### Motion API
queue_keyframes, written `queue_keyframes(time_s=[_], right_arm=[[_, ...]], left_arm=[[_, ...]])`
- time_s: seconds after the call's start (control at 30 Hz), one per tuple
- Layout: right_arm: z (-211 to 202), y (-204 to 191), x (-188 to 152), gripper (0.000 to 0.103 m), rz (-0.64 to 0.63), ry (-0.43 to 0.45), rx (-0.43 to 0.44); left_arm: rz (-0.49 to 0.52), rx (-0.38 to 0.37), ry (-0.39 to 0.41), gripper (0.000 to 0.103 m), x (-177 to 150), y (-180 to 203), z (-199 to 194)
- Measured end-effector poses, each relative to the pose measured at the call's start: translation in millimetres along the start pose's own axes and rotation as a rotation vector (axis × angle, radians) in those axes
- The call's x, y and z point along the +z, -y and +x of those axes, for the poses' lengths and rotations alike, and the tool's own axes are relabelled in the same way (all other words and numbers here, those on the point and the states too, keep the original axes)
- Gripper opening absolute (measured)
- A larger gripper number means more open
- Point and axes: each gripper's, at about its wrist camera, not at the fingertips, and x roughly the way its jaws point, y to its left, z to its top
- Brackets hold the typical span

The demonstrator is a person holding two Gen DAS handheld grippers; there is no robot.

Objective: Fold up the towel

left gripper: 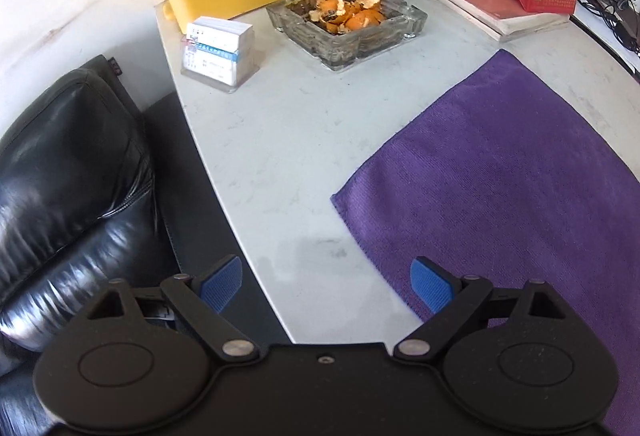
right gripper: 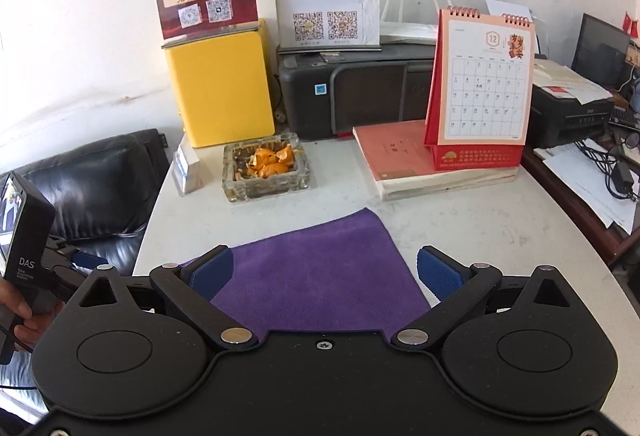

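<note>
A purple towel (left gripper: 500, 187) lies flat on the white table (left gripper: 280, 155); it also shows in the right wrist view (right gripper: 320, 268). My left gripper (left gripper: 326, 286) is open and empty above the table's near left edge, its right finger over the towel's left edge. My right gripper (right gripper: 324, 274) is open and empty, held above the towel's near part. The left gripper's body (right gripper: 36, 268) shows at the far left of the right wrist view, held by a hand.
A glass ashtray with orange peel (left gripper: 346, 17) (right gripper: 266, 165), a card box (left gripper: 218, 49), a yellow box (right gripper: 220, 87), books (right gripper: 420, 163) under a desk calendar (right gripper: 480, 87), and a printer (right gripper: 352, 87) stand behind the towel. A black leather seat (left gripper: 68, 175) is to the left.
</note>
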Motion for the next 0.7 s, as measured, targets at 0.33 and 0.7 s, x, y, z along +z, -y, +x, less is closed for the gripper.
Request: queue_keyframes(time_s=[0.33, 0.7], right_arm=[[29, -8, 5, 0.1, -0.015, -0.055, 0.002], [74, -2, 39, 0.1, -0.114, -0.097, 0.027]], left_arm=[[0.009, -0.037, -0.024, 0.091, -4, 18, 16], [-0.018, -0.034, -0.015, 0.091, -1, 13, 18]])
